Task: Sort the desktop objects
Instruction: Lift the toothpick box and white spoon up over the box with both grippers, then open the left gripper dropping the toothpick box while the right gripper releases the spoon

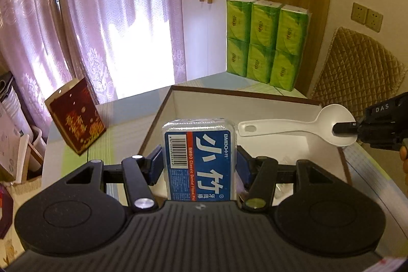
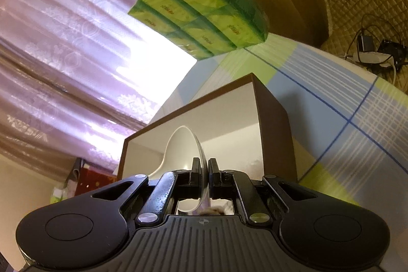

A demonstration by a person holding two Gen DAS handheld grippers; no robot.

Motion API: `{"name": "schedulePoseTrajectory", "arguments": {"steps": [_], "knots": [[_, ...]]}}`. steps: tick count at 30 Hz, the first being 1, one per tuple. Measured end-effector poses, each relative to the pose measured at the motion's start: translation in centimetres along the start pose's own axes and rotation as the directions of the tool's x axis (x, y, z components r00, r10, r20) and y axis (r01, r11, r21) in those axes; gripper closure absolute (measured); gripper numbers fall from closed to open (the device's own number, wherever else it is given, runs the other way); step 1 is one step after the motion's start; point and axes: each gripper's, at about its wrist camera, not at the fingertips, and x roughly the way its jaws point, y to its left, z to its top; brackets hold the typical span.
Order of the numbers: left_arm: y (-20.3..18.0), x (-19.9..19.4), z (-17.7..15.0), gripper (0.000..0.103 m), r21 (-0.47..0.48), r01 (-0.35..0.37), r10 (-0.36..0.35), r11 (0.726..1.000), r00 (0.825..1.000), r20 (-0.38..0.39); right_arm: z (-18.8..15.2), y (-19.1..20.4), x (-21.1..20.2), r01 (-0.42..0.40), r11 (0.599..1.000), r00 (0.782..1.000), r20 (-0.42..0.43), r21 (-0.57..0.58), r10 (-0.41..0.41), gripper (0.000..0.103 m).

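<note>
My left gripper [image 1: 199,159] is shut on a clear box of dental floss picks [image 1: 200,157] with a blue label, held above the near edge of an open brown box [image 1: 229,91] with a white inside. My right gripper [image 2: 204,168] is shut on the bowl of a white plastic spoon [image 2: 182,145], pinched edge-on. In the left wrist view that spoon [image 1: 293,128] hangs over the box at the right, handle pointing left, with the right gripper [image 1: 343,129] clamped on its bowl. The brown box [image 2: 272,103] stands right in front of the right gripper.
A pack of green tissue packets [image 1: 266,42] stands at the back of the checked tablecloth [image 2: 331,93]. A dark red gift bag [image 1: 76,119] stands tilted at the left. Pink curtains [image 1: 89,17], a quilted chair back [image 1: 357,68] and a charger with cables [image 2: 369,47] surround the table.
</note>
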Motion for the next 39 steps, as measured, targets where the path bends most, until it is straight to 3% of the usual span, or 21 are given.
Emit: {"name": "schedulePoseTrajectory", "arguments": {"steps": [10,18,30,39], "knots": [[0.1,6.5,2.3,0.050,0.064,0.012,-0.007,0.998,0.996,-0.084,1.2,0.8,3.7,0.070,0.997,0.997,0.028,0.018,-0.070,0.101],[0.8,12.4,2.8,0.050,0.088,0.025,-0.008,0.996,0.981,-0.193,1.3,1.9,6.7,0.155,0.988,0.986,0.069,-0.020,-0.153,0.101],[0.0,19.9,2.4,0.050,0.192,0.062,0.004,0.979,0.945,-0.328,1.4,2.1,9.9,0.257,0.965,0.963,0.094,-0.052,-0.251,0.101],[-0.1,23.2,1.9,0.050,0.229,0.103,0.000,0.968,0.912,-0.409,1.4,1.9,11.1,0.306,0.949,0.949,0.109,-0.081,-0.297,0.101]]}}
